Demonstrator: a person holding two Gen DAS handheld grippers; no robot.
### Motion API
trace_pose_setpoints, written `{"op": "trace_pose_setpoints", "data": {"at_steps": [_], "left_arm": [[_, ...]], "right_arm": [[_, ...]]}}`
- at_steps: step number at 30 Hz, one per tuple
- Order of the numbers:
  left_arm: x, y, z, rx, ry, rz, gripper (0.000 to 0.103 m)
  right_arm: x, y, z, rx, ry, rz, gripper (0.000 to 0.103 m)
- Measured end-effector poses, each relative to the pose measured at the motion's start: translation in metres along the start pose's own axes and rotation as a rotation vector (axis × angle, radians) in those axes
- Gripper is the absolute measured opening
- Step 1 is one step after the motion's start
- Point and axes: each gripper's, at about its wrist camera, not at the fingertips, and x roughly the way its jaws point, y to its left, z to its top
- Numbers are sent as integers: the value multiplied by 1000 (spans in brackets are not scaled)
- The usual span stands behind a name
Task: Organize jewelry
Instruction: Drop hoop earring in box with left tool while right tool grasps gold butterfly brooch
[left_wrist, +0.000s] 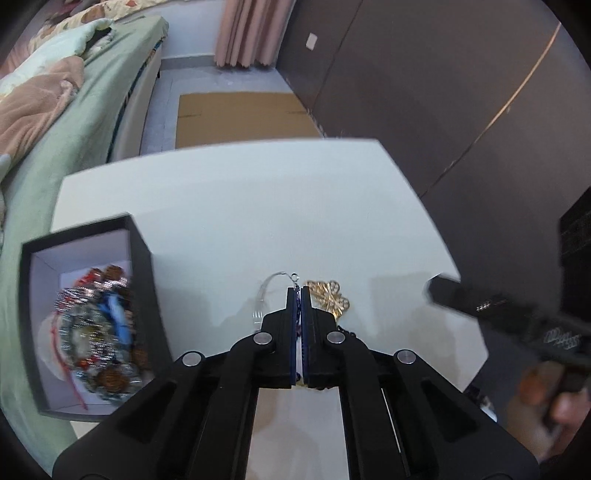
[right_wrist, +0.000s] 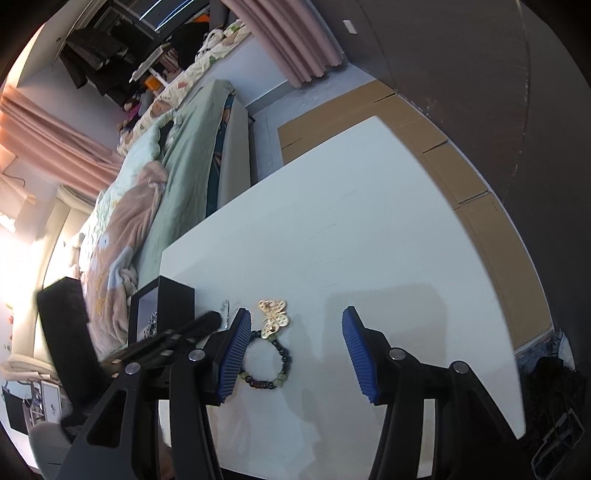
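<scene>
My left gripper (left_wrist: 300, 291) is shut with its jaws pressed together; a small silver hook earring (left_wrist: 294, 277) sticks out at the tips, so it seems pinched there. A gold filigree brooch (left_wrist: 327, 297) lies just right of the tips on the white table (left_wrist: 258, 206). A black box (left_wrist: 88, 325) full of jewelry stands to the left. My right gripper (right_wrist: 295, 332) is open and empty above the table. A dark bead bracelet (right_wrist: 264, 363) and the gold brooch (right_wrist: 274, 317) lie beside its left finger. The left gripper (right_wrist: 207, 325) shows at the left.
A bed with green sheets (left_wrist: 55, 122) runs along the table's left side. Flat cardboard (left_wrist: 243, 118) lies on the floor beyond the far table edge. A dark wall (left_wrist: 443, 92) stands to the right. The black box (right_wrist: 162, 310) shows at the table's left edge.
</scene>
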Motion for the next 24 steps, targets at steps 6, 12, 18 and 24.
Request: {"op": "trace_pose_setpoints", "data": {"at_steps": [6,12,18,24], "left_arm": [[-32,18,6,-33,-64,-45,3],[-54,37,12,-60,-112,-65,3],[-71,55,14,-82,-142,-75,3],[-93,74,13,-120,-184,-80,3]], "right_arm": [[27,22,-4,-53,45,-39,50],[53,42,-7,-105,79,-94,46],[67,64,-11,-206,64,-219,48],[89,79,-18,-252,92,-281,47]]}}
